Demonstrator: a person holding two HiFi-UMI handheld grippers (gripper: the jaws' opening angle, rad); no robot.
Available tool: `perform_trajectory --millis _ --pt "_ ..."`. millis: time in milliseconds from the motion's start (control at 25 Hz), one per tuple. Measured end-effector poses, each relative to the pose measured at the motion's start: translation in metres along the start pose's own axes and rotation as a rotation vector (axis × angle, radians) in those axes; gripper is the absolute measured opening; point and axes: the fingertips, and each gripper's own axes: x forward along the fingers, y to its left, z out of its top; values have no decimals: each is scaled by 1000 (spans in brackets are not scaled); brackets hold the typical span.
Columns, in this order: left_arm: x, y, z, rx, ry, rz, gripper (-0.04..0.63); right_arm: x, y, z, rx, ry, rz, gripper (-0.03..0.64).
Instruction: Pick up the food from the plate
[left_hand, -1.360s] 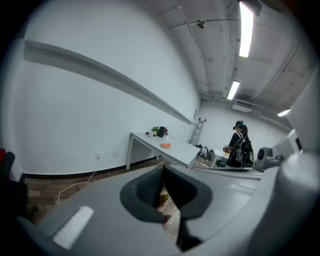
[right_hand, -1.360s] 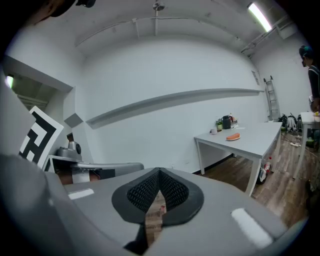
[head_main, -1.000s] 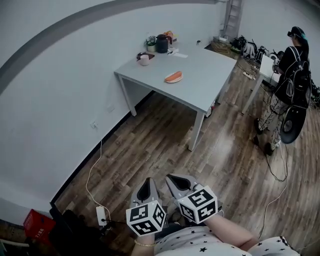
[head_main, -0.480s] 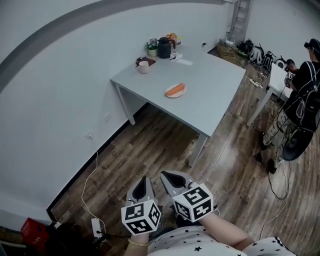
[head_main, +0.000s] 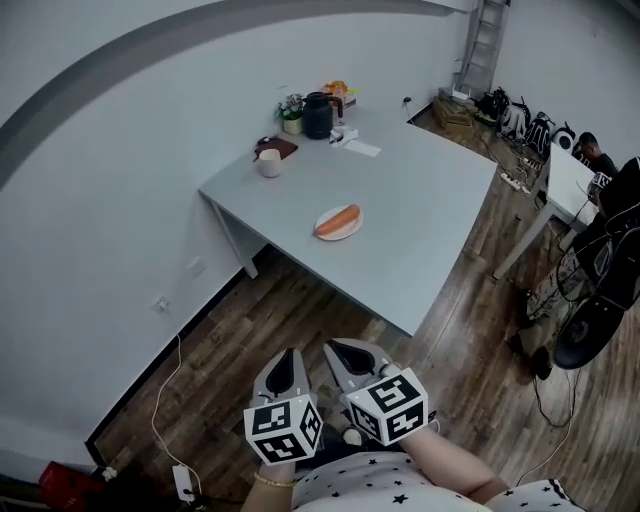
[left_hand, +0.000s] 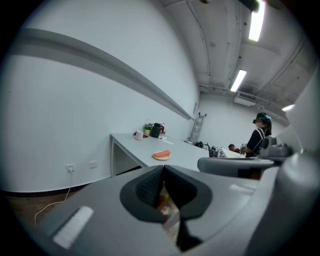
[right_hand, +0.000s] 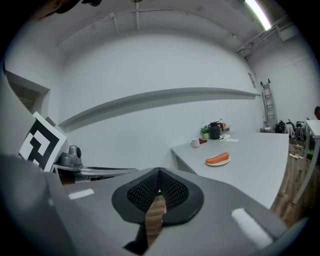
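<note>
L gripper (head_main: 288, 356): jaws together, nothing btwn them, touching nothing. R gripper (head_main: 336, 349): jaws also together at the tips, empty. Both are held low at the near edge of the head view, side by side, over the wood floor (head_main: 300, 310), short of the worktop (head_main: 430, 200).

Food: 1 sausage (head_main: 338, 219) lying on 1 white plate (head_main: 325, 233), mid-worktop, towards its near-left edge. It's well apart from both grippers; only floor and the worktop edge lie btwn.

Far-left corner of worktop:
- 1 pale cup (head_main: 268, 163)
- 1 dark flat item (head_main: 280, 147) just beside the cup
- 1 dark jug (head_main: 317, 115)
- 1 small potted plant (head_main: 291, 120) left of the jug
- orange packaging (head_main: 335, 90) behind the jug, can't tell what it is
- 1 white paper (head_main: 362, 148) right of the jug

All are well apart from the plate.

Far right: 1 ladder (head_main: 485, 45) against the wall, a 2nd white table (head_main: 570, 185), bags and cables. A person (left_hand: 258, 137) stands there; head count unclear.

Near left by the wall: 1 power strip (head_main: 183, 483) w/ cable, 1 red box (head_main: 58, 478).
</note>
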Motion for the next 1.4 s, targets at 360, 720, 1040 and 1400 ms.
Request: perform_trajectory --millis 360,720,1040,1400 --pt "90 -4 19 1 42 -42 8 32 -72 7 41 20 -87 -5" --pt "210 4 45 43 101 -131 8 101 -150 33 61 21 -197 -5" --pt "325 1 81 140 191 -285 8 169 -233 61 117 33 -346 -5" --pt "446 -6 40 497 457 -534 120 205 -298 44 199 79 -474 -5"
